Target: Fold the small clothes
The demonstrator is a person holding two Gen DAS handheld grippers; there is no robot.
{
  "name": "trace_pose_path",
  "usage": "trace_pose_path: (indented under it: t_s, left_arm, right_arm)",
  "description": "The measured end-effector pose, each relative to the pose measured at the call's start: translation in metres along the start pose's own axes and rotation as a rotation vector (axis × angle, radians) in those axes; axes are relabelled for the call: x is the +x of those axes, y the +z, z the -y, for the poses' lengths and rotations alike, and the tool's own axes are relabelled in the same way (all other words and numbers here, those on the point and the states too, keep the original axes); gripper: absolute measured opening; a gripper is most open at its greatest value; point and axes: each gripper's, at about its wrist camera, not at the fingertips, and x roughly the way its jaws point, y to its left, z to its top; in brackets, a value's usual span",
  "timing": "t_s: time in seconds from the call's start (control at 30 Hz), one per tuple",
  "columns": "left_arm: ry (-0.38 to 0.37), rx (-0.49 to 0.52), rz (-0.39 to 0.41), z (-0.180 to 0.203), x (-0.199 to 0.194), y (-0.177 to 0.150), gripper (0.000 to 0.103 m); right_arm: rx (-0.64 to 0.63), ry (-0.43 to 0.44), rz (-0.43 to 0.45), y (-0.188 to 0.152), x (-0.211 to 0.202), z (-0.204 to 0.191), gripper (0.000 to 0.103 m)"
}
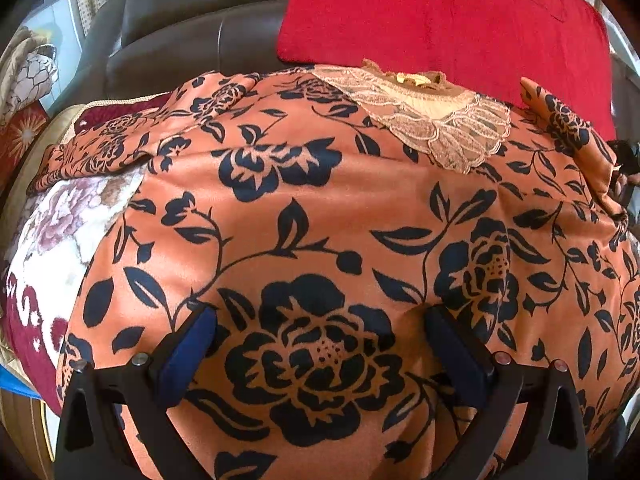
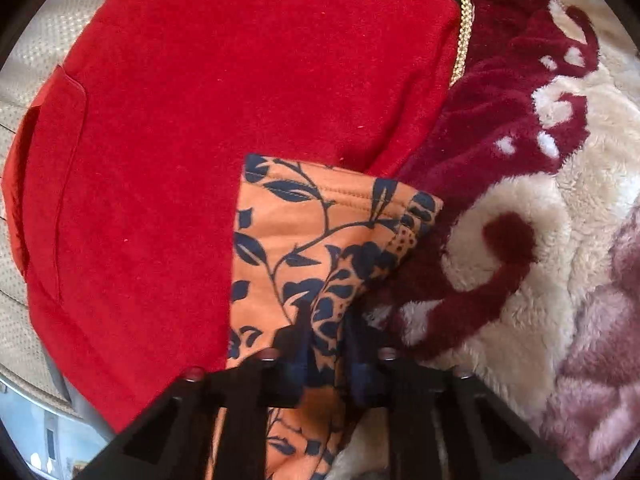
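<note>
Orange floral garment (image 1: 320, 208), label apparently illegible (image 1: 412, 79)

Left gripper (image 1: 320, 320) jaws spread wide over orange floral garment (image 1: 320, 208) lying flat, lace collar (image 1: 432, 124) at far edge, red cushion (image 1: 440, 16) behind.

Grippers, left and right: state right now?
Left gripper: jaws open, over the orange floral garment, holding nothing.
Right gripper: jaws shut on a folded edge of the garment.
</note>
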Motion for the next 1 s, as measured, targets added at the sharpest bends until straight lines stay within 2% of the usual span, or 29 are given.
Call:
trace_pose_path:
  t_s: [0.13, 0.23, 0.33, 0.5, 0.6, 0.7, 0.87, 0.97, 1.0]
  left_arm:
    - [-0.008, 0.002, 0.05, -0.001, -0.009, 0.002, 0.103]
    - [-0.048, -0.015, 0.096, 0.001, -0.022, 0.013, 0.103]
    - [-0.1, -0.037, 0.137, 0.008, -0.034, 0.036, 0.103]
    - [-0.09, -0.07, 0.231, 0.028, -0.041, 0.086, 0.103]
    - [-0.109, -0.076, 0.256, 0.03, -0.033, 0.101, 0.103]
    - [-0.087, -0.08, 0.274, 0.017, -0.024, 0.098, 0.103]
    - [-0.089, -0.089, 0.314, -0.012, -0.022, 0.088, 0.103]
    - [-0.148, -0.086, 0.309, -0.02, -0.021, 0.086, 0.103]
    - [-0.171, -0.089, 0.301, -0.021, -0.021, 0.086, 0.103]
  right_arm:
    - [-0.006, 0.076, 0.028, -0.006, -0.017, -0.005, 0.009]
    - [-0.027, 0.142, 0.039, -0.019, -0.038, -0.012, 0.009]
    - [-0.069, 0.195, 0.047, -0.038, -0.063, -0.028, 0.009]
    - [-0.124, 0.299, 0.012, -0.085, -0.089, -0.065, 0.009]
    - [-0.201, 0.364, -0.048, -0.129, -0.103, -0.1, 0.009]
    - [-0.247, 0.409, -0.12, -0.172, -0.105, -0.125, 0.009]
    - [-0.283, 0.42, -0.353, -0.244, -0.065, -0.152, 0.009]
    - [-0.25, 0.428, -0.515, -0.279, -0.041, -0.157, 0.014]
    - [-0.247, 0.418, -0.543, -0.293, -0.042, -0.156, 0.014]
